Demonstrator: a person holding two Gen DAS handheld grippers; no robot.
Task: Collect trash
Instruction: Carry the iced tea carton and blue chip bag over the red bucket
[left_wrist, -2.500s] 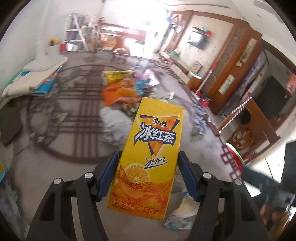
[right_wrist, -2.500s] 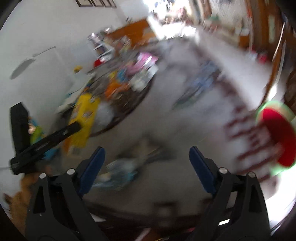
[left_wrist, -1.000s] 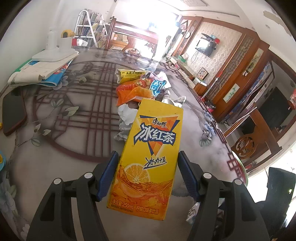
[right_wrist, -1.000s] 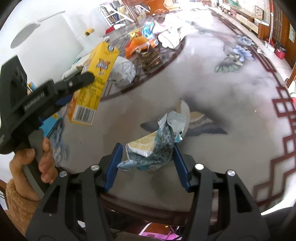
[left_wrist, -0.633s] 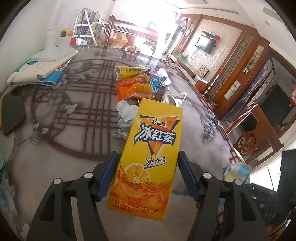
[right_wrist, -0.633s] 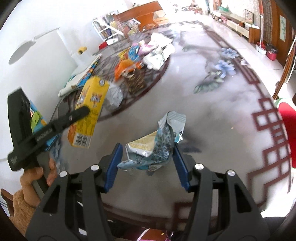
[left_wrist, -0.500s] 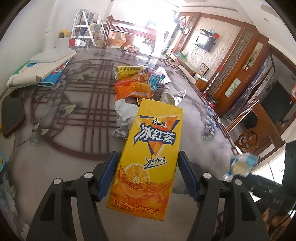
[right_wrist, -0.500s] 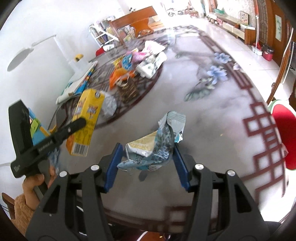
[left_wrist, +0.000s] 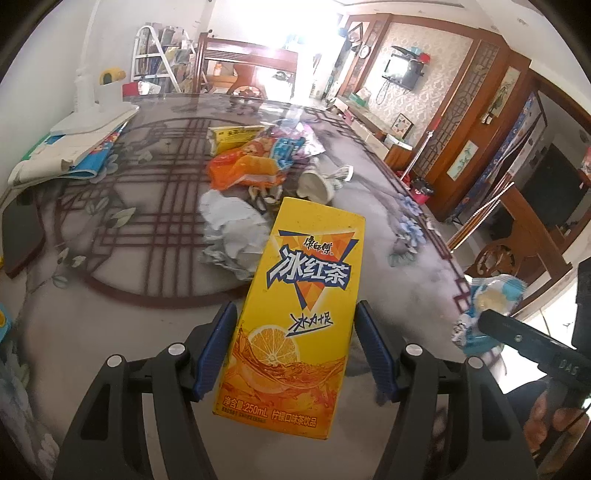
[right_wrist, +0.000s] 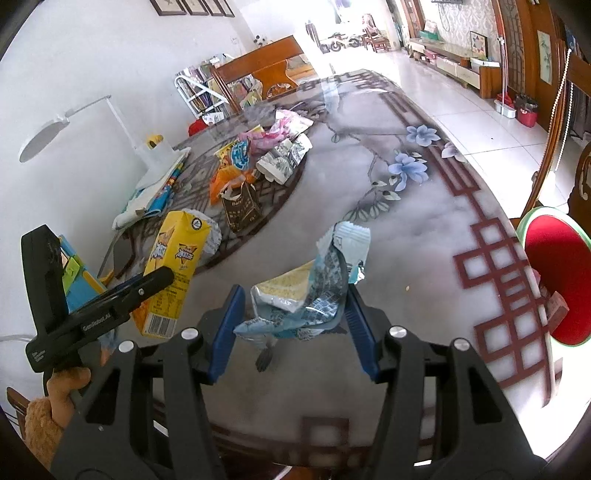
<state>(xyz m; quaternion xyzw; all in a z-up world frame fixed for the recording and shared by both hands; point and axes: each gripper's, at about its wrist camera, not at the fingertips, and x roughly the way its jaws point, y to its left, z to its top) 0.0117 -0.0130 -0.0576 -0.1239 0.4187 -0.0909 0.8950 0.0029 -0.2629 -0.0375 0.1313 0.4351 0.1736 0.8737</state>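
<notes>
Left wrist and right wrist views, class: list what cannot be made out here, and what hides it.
- Yellow iced-tea carton: its back in the left wrist view; in the right wrist view the left gripper covers part.
- Crumpled blue-and-white snack wrapper: print too creased to read.
- Red-and-green round bin: cut off by the right edge; contents hidden.

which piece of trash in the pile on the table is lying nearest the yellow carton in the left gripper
The crumpled white paper, just behind the yellow carton held by the left gripper. The orange wrapper and white cup lie farther back.

A home living room: wall television (left_wrist: 402, 71), patterned dining table (right_wrist: 424, 236).
</notes>
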